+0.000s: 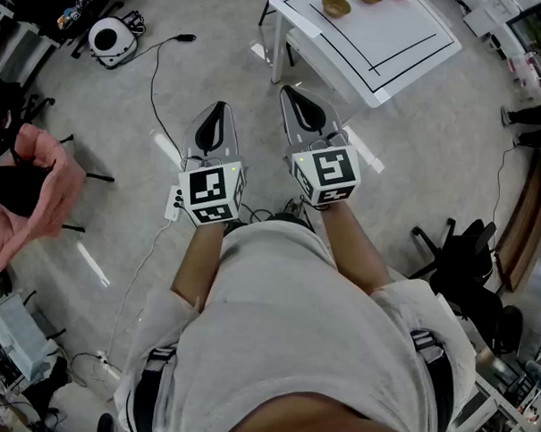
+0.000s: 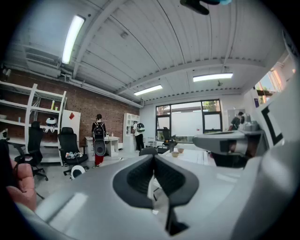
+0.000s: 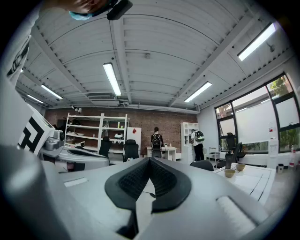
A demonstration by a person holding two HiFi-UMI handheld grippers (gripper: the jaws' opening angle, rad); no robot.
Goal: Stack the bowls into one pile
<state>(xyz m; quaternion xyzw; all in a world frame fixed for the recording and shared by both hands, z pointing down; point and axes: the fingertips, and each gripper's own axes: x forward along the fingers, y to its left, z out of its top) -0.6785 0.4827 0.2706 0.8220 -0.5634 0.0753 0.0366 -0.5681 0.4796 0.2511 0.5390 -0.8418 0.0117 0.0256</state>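
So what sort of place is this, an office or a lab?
Probably a lab-style workshop or open office: a brick wall with white shelving, office chairs, and a white table marked with black lines holding bowls, with cables trailing over the concrete floor.

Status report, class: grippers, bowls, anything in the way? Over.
Left gripper shut, empty. Right gripper shut, empty. Bowls sit apart on the white table ahead, untouched. Cable on the floor, off left.

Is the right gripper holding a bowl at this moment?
No, the right gripper has its jaws together on nothing, and the bowls stand on the white table ahead.
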